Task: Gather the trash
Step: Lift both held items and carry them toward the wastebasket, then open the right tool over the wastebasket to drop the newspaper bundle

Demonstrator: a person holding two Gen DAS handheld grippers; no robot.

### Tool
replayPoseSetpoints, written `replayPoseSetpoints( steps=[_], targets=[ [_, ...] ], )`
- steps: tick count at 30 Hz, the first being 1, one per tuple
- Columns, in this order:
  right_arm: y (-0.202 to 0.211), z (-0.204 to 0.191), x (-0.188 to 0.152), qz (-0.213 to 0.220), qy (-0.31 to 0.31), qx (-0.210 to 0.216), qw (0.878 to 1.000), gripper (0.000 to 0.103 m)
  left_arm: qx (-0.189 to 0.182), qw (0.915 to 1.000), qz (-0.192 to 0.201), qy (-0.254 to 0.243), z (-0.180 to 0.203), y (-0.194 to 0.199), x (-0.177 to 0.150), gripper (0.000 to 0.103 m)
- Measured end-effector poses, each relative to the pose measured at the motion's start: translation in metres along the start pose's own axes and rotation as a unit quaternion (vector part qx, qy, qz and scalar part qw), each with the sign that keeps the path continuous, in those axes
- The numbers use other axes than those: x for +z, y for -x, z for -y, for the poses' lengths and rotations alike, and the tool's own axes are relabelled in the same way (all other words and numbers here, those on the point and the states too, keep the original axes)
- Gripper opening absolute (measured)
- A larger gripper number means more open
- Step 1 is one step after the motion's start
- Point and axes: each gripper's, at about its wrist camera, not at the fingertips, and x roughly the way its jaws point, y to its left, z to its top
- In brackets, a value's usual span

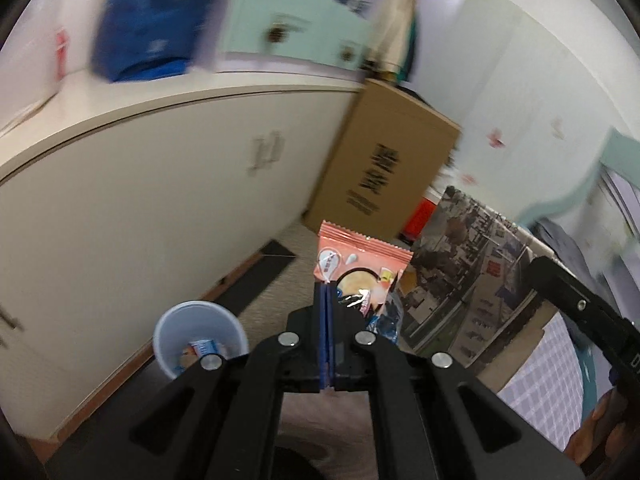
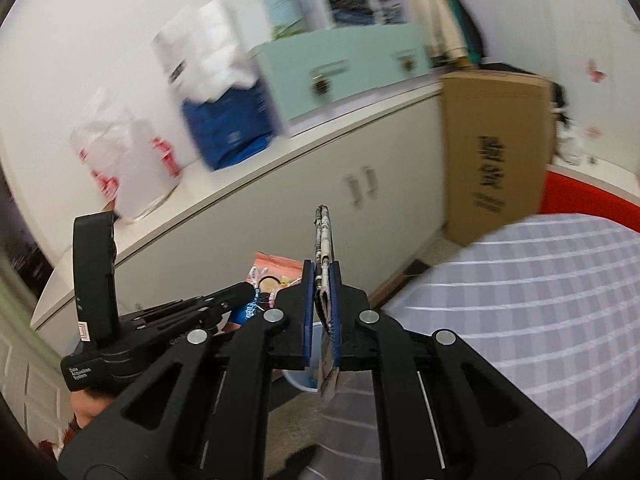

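Filling most of the left wrist view, a long cream cabinet (image 1: 140,184) runs back to a corner, its countertop edge curving above two small door handles, with a mint drawer unit (image 1: 288,32) and a blurred blue bag (image 1: 148,40) on top. Against the cabinet's far end leans a tall cardboard box (image 1: 384,160), and to its right a round table under a checked cloth (image 2: 532,292) bulges into the right wrist view, its rim near the box's lower corner. Between cabinet base and table edge lies a narrow strip of pale floor (image 1: 296,248), the only open lane, partly taken by a dark flat board (image 1: 260,276) along the skirting. A large printed sheet (image 1: 472,276), newspaper-like, fills the space right of the left gripper; from the right wrist camera it shows edge-on, clamped between the blue pads of the right gripper (image 2: 322,276), whose jaws are narrowed onto it. A white bin (image 1: 198,336) stands on the floor below and left of the left gripper, with a small packet inside. The left gripper (image 1: 327,292) is pinched tight on one corner of an orange snack wrapper (image 1: 360,268), which stands upright above its tips, in the air over the floor strip and up-right of the bin.
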Motion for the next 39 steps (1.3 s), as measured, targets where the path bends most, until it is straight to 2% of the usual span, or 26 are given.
replayPoseSetpoints(
  steps=[8, 12, 18, 21, 22, 23, 25, 28, 31, 33, 39],
  targets=[
    [-0.108, -0.057, -0.006, -0.065, 0.032, 0.026, 0.997, 0.007, 0.056, 0.9966, -0.015, 0.058, -0.097, -0.023, 0.003, 0.001],
    [-0.157, -0.065, -0.016, -0.099, 0.032, 0.037, 0.994, 0.007, 0.078, 0.9930, -0.033, 0.082, -0.136, -0.047, 0.003, 0.001],
    [-0.214, -0.067, -0.018, -0.110, 0.028, 0.053, 0.992, 0.008, 0.103, 0.9875, -0.053, 0.107, -0.174, -0.081, 0.005, 0.001],
    [-0.246, -0.060, -0.019, -0.117, 0.001, 0.075, 0.990, 0.018, 0.114, 0.9852, -0.064, 0.112, -0.187, -0.096, 0.008, 0.001],
    [-0.253, -0.058, -0.021, -0.127, -0.001, 0.076, 0.989, 0.029, 0.115, 0.9848, -0.066, 0.112, -0.189, -0.099, 0.007, 0.001],
    [-0.260, -0.056, -0.024, -0.132, 0.001, 0.067, 0.989, 0.045, 0.117, 0.9844, -0.069, 0.112, -0.190, -0.104, 0.008, 0.001],
    [-0.264, -0.052, -0.029, -0.130, 0.002, 0.054, 0.990, 0.059, 0.120, 0.9839, -0.075, 0.109, -0.192, -0.114, 0.007, 0.001],
    [-0.263, -0.050, -0.029, -0.137, 0.005, 0.039, 0.990, 0.059, 0.118, 0.9835, -0.081, 0.111, -0.192, -0.120, 0.005, 0.001],
    [-0.256, -0.049, -0.028, -0.132, 0.023, -0.004, 0.991, 0.070, 0.115, 0.9842, -0.084, 0.106, -0.189, -0.124, 0.003, 0.001],
    [-0.258, -0.045, -0.030, -0.141, 0.018, -0.024, 0.990, 0.070, 0.115, 0.9845, -0.087, 0.100, -0.185, -0.125, 0.001, 0.001],
    [-0.268, -0.026, -0.037, -0.175, -0.026, -0.037, 0.983, 0.073, 0.118, 0.9840, -0.091, 0.098, -0.182, -0.132, 0.002, 0.001]
  ],
)
